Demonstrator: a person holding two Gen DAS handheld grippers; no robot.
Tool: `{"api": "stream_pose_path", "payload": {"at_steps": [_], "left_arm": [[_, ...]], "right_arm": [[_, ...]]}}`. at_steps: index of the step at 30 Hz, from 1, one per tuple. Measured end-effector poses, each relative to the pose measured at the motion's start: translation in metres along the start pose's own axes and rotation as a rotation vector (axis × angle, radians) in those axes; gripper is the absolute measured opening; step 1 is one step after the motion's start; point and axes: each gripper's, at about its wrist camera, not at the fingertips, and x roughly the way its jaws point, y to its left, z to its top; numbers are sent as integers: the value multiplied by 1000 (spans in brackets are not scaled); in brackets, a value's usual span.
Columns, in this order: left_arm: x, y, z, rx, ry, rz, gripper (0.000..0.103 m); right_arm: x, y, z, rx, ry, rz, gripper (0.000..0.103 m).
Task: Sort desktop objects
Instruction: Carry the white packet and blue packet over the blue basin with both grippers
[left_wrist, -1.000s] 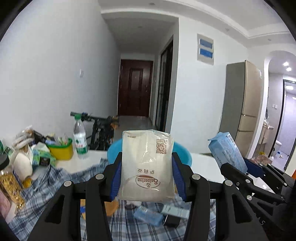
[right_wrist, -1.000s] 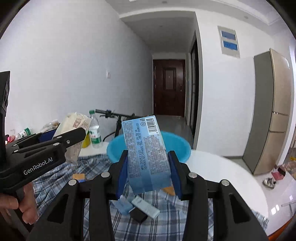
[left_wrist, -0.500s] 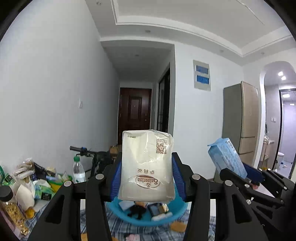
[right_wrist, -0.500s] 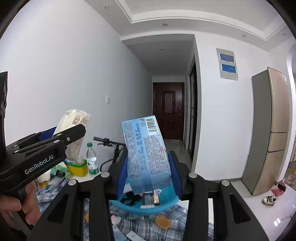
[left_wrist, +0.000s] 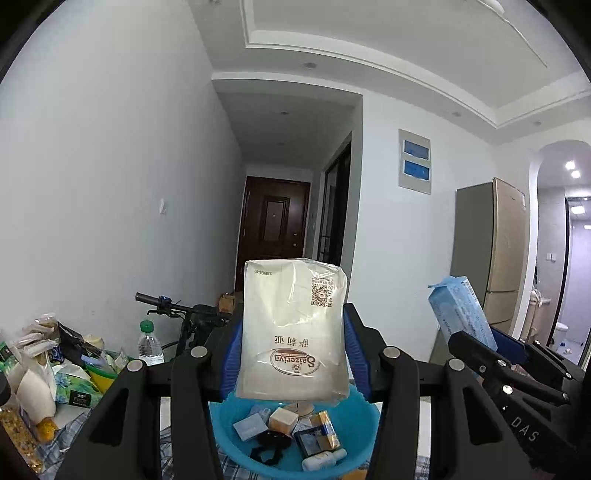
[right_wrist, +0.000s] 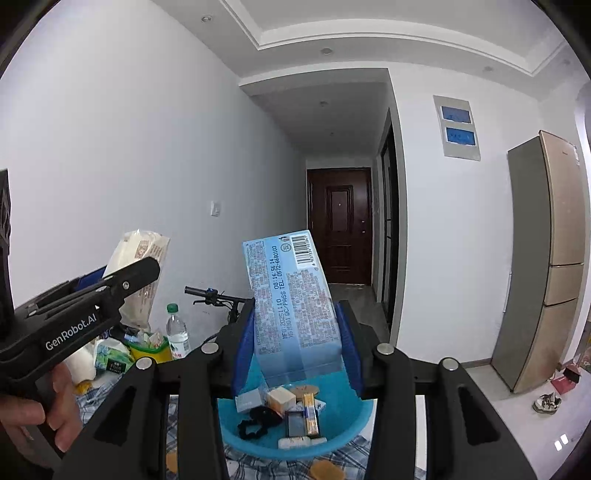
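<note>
Dark door (left_wrist: 275, 218), fridge (left_wrist: 491, 251) — bicycle (left_wrist: 184, 317) by wall.

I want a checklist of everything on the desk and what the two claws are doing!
Surface: checked cloth covers the table.
Job's things: white packet and blue packet held up; blue basin holds small boxes and a black hair tie.
Clutter: water bottle, yellow tub, snack bags at left.
Grippers: left claw shut on white packet; right claw shut on blue packet.
Cables: nothing seen.
Surroundings: fridge, brown door, bicycle.

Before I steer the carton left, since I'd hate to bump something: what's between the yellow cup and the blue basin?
In the right wrist view, a water bottle stands between the yellow cup and the blue basin.
</note>
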Motion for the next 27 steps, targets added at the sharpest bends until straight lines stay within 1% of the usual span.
{"api": "stream_pose_path", "payload": {"at_steps": [2,6,11,16,21,27], "left_arm": [[7,4,3,-8,-6,0,52],[25,11,4,-13,-24,24,52],[51,22,6,-45,-14,10,52],[77,26,7,-42,-7,-8,52],[100,28,-5,-32,6,0,52],[137,36,-27,-38,75,17,52]], "right_arm": [[6,0,2,6,-5,8,41],[20,2,5,0,-11,29,41],[40,1,4,1,-17,40,41],[59,-7,5,-2,-19,28,41],[79,-16,-1,12,-9,1,41],[111,-29,-19,41,52,-9,41]]}}
